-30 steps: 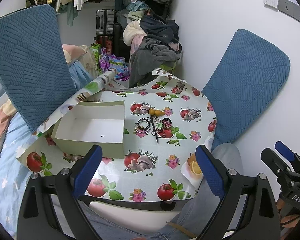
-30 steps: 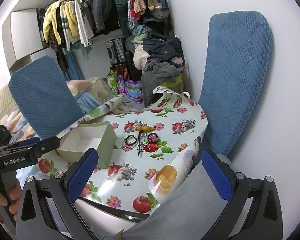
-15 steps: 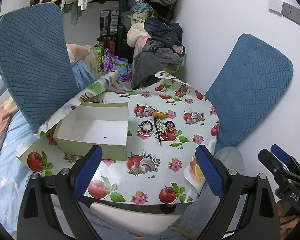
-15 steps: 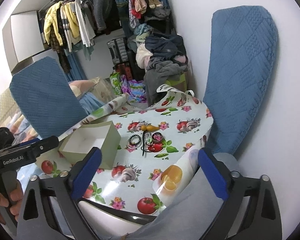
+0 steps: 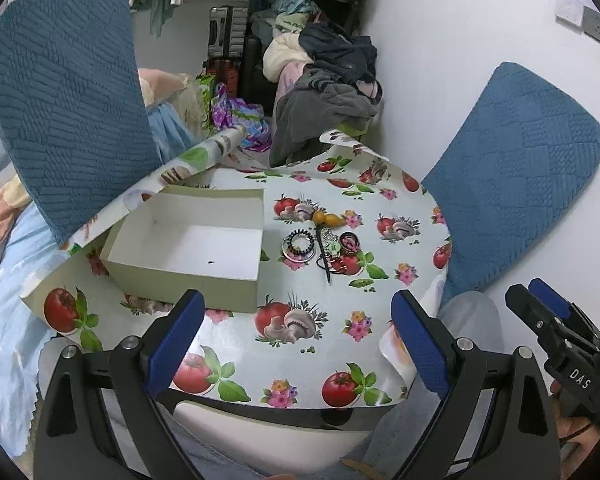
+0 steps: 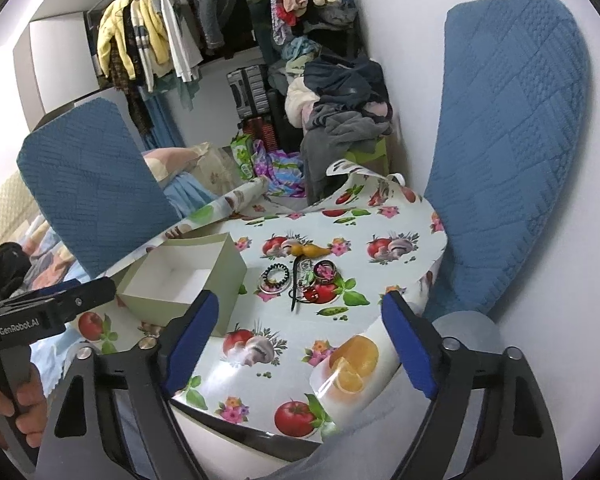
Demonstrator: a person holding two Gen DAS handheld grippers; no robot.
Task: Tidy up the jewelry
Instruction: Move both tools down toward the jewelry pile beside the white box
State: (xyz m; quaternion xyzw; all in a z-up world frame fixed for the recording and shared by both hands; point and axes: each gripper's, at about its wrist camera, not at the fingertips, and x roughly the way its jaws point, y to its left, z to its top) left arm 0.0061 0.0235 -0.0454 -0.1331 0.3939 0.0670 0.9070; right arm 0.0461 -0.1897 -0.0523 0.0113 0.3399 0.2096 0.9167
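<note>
A small pile of jewelry (image 5: 320,246) lies mid-table on a fruit-print cloth: dark beaded bracelets (image 5: 298,243), a thin black stick, rings, and an orange gourd charm (image 5: 326,218). The pile also shows in the right wrist view (image 6: 296,276). An open, empty pale-green box (image 5: 188,242) sits left of it, and shows in the right wrist view (image 6: 180,284). My left gripper (image 5: 298,340) is open and empty above the table's near edge. My right gripper (image 6: 296,344) is open and empty, near the front right edge.
Two blue quilted chair backs flank the table, one at left (image 5: 64,96) and one at right (image 5: 512,176). A white wall is on the right. Piled clothes (image 5: 328,92) and suitcases stand behind the table. The person's knee (image 6: 464,324) is by the table's right edge.
Both grippers have moved slightly forward and closer to the table; the jewelry and box look larger. Both stay open. Nothing on the table has moved.
</note>
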